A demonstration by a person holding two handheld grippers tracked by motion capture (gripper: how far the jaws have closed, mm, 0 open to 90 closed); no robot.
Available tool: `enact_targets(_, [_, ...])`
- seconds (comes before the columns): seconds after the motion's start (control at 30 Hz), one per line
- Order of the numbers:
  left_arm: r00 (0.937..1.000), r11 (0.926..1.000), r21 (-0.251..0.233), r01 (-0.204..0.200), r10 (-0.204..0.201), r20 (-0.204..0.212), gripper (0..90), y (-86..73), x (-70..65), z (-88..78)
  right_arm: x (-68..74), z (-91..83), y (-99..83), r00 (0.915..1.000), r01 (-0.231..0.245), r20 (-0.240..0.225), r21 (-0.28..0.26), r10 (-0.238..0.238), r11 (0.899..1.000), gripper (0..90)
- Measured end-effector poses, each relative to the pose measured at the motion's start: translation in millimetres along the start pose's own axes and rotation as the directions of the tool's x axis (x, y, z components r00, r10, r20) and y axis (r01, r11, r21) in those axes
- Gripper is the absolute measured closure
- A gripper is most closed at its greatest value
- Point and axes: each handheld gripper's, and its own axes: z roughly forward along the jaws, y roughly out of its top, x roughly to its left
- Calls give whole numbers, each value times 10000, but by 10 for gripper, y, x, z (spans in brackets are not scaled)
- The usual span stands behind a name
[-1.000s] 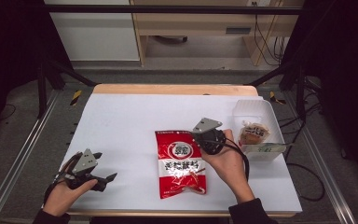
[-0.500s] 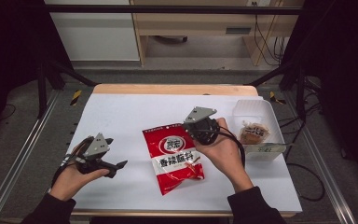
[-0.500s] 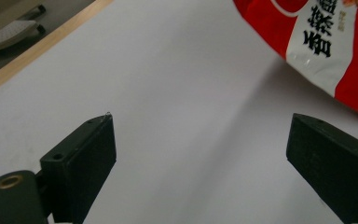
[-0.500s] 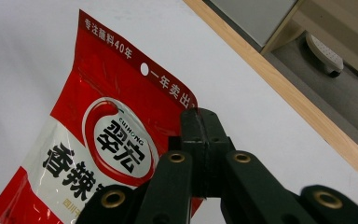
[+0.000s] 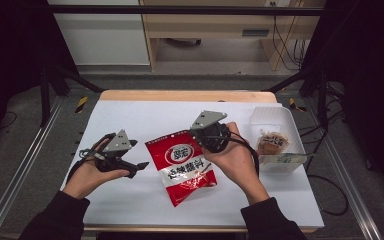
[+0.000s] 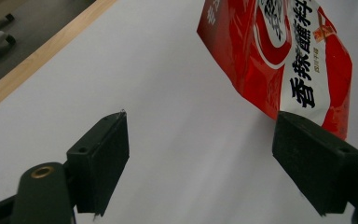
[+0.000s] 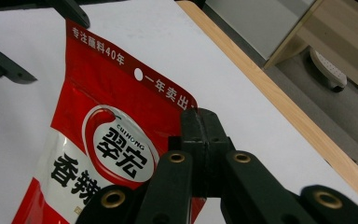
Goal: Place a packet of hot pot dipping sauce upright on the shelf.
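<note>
A glossy red foil seasoning pouch (image 5: 182, 167), flat with a white band of Chinese print and a punched hang hole, is tilted over the middle of the white surface (image 5: 145, 117), its top edge pinched in the shut jaws of the right gripper (image 5: 211, 137). Left of it, the left gripper (image 5: 130, 167) has just been narrowing its wide-open jaws, nothing between them. At the right sits a clear plastic tub (image 5: 275, 120) holding a wrapped snack (image 5: 271, 142); a wooden edge borders the far side

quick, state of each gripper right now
left gripper: open, jaws just been closing a little, nothing between them
right gripper: shut on the red packet at its top edge
</note>
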Motion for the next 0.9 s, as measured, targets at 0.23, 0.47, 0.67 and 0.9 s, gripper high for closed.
enact_targets(0.23, [9992, 9989, -296, 358, -352, 195, 160, -29, 77, 116, -7, -37, 80, 9997, 144, -179, -116, -146, 9998, 900])
enact_targets(0.47, [9949, 9960, -775, 449, -376, 932, 318, 132, 59, 163, 25, -68, 131, 9997, 159, -196, -344, -166, 9993, 900])
enact_targets(0.67, [9934, 9946, -997, 286, -172, 1135, 647, 301, 49, 170, 12, -123, 139, 9996, 115, -236, -465, -126, 9989, 900])
enact_targets(0.9, [9880, 9966, -820, -32, 158, 1534, 894, 441, 25, 117, -51, -200, 107, 9997, -56, -257, -441, 45, 9990, 900])
